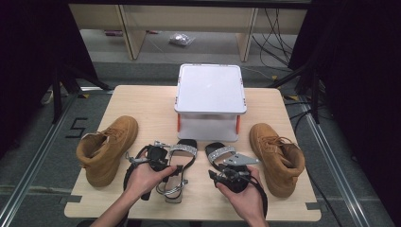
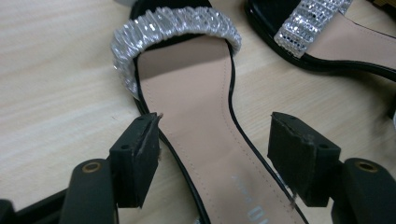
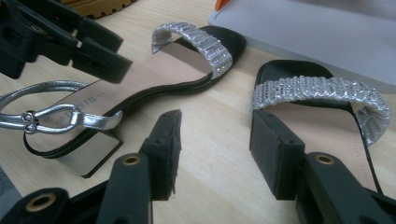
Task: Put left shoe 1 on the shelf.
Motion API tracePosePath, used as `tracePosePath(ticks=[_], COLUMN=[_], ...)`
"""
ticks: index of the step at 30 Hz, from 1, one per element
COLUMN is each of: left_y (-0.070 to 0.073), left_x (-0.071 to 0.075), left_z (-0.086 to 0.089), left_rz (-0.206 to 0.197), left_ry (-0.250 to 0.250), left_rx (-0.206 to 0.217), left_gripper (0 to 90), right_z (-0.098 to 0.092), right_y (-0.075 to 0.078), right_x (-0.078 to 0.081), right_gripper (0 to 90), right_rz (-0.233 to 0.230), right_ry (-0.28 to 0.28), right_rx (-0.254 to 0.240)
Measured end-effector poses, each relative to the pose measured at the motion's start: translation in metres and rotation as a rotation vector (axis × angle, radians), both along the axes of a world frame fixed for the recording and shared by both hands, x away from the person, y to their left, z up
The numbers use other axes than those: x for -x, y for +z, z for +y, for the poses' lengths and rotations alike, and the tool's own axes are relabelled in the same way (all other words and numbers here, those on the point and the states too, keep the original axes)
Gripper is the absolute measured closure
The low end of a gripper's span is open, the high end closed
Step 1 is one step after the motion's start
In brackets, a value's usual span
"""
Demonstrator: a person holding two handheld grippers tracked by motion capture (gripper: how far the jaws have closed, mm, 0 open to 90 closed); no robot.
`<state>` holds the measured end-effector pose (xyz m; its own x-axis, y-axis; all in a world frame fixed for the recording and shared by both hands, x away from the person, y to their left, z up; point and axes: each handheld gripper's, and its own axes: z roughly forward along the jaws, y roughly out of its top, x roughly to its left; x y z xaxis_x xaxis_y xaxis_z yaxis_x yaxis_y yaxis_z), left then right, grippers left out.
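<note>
Pale wood-grain tabletop (image 1: pixel 156 101) carries everything we are working with: a white lidded plastic box (image 1: pixel 210 94) at the back, a tan suede boot (image 1: pixel 105 149) on the left, a second tan suede boot (image 1: pixel 276 156) on the right, and between them two black block-heeled sandals with sparkling silver toe straps.

Our left gripper (image 2: pixel 215 154) hovers over the left sandal (image 2: pixel 196 121), jaws spread wide to either side of its beige insole and not pressing on it, so nothing is gripped. Our right gripper (image 3: pixel 215 154) is likewise released; one jaw stands over bare wood and the other sits at the inner edge of the right sandal (image 3: pixel 322 112), just short of its glittering strap, with no squeeze that we can see. In the right gripper view, the left sandal lies with its silver ankle strap (image 3: pixel 56 116) looped loosely over the heel.

We judge the step in hand to be taking up the sandals, one per gripper. To do it well, we should lower each gripper until the pads straddle the narrow waist of the sole, close squarely on both edges rather than on the soft beaded strap, and keep the loose ankle strap clear of the jaws. A slow, level lift should keep the heavy block heel from swinging the shoe out of the grip.
</note>
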<state>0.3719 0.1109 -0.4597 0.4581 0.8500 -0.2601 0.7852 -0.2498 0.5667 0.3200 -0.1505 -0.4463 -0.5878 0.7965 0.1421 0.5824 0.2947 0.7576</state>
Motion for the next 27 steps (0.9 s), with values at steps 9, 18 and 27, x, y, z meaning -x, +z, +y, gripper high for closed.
tracePosePath(ticks=[9,18,27], left_y=[-0.008,-0.012,-0.016], left_x=[-0.006,-0.010,-0.013], left_z=[-0.010,-0.017,-0.021], left_rz=[0.075,0.125,0.168], left_ry=[0.021,0.020,0.038], left_rx=[-0.069,-0.089,-0.118], left_gripper=[31.5,27.7,24.2], right_z=[0.004,0.004,0.007], right_y=[0.000,-0.002,-0.007], right_x=[0.002,0.001,-0.001], right_gripper=[53.3,52.9,52.2], right_rz=[0.020,0.029,0.045], right_ry=[-0.011,-0.005,0.016], right_rx=[0.000,0.009,0.005])
